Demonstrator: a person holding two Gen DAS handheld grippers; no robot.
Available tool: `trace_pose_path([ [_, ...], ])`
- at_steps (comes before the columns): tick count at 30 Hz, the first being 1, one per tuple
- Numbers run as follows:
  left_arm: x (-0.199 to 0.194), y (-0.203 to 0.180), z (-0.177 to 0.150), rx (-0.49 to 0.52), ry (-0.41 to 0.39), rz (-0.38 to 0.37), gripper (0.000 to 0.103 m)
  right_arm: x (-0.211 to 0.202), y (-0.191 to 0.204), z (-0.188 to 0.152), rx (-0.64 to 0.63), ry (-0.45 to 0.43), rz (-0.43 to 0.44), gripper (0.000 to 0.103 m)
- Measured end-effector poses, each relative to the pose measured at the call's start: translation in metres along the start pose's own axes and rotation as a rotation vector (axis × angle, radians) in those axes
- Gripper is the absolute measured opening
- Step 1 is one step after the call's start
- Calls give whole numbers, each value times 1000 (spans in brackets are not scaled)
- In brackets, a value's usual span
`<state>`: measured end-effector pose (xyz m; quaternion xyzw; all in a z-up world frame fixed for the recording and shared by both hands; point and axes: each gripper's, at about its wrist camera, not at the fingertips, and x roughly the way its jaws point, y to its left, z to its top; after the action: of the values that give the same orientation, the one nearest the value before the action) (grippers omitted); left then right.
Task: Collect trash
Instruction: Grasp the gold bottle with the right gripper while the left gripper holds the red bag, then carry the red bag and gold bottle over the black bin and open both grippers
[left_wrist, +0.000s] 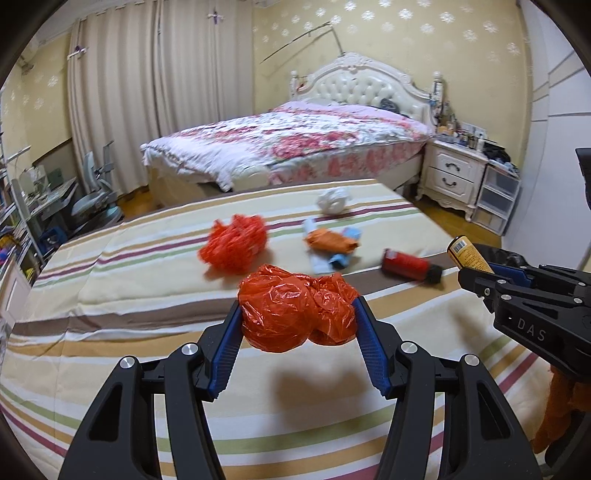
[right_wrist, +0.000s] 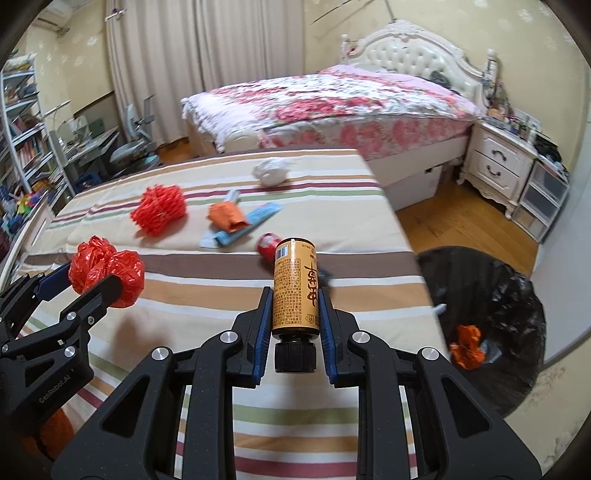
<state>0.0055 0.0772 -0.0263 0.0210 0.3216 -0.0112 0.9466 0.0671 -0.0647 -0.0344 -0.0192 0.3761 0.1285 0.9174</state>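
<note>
Two pieces were lifted — the left gripper (left_wrist: 297, 319) clamped a crumpled red plastic bag (left_wrist: 295, 308), the right gripper (right_wrist: 295, 314) a yellow black-capped bottle (right_wrist: 294, 288) — while four items lay mid-frame on the striped bedcover (right_wrist: 332, 229); the black-lined bin (right_wrist: 517, 295), lower right, held one orange wrapper (right_wrist: 467, 347).

Trash bin (right_wrist: 509, 295) right of striped bed (right_wrist: 332, 221), bottle (right_wrist: 267, 245) on it

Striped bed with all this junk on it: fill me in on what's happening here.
A person is collecting trash with two handheld grippers. The left gripper is clamped on a crumpled red plastic bag; the right gripper grips a yellow bottle, cap toward the camera. Both are held above the striped bed. A red mesh ball, wrappers, a white wad and a red bottle remain. The black-lined bin stands at the right.
</note>
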Motion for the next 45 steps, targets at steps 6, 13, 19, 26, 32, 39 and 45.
trace_pose_path([
  [6, -2, -51, 14, 72, -35, -79, 58, -16, -48, -2, 72, -38, -80, 23],
  [13, 1, -116, 31, 165, -79, -164, 58, -26, -106, -5, 148, -68, -178, 23],
  [19, 14, -160, 42, 219, -97, -204, 58, -28, -145, -9, 208, -83, -233, 23],
  [26, 45, -186, 51, 221, -53, -217, 58, -16, -172, -12, 248, -82, -259, 23],
  [32, 69, -203, 55, 237, -33, -205, 58, 0, -186, -15, 268, -62, -286, 23],
  [39, 88, -217, 55, 255, -6, -207, 58, 12, -196, -17, 297, -46, -294, 23],
  [45, 96, -217, 57, 241, 13, -196, 75, 15, -202, -17, 325, -59, -330, 39],
])
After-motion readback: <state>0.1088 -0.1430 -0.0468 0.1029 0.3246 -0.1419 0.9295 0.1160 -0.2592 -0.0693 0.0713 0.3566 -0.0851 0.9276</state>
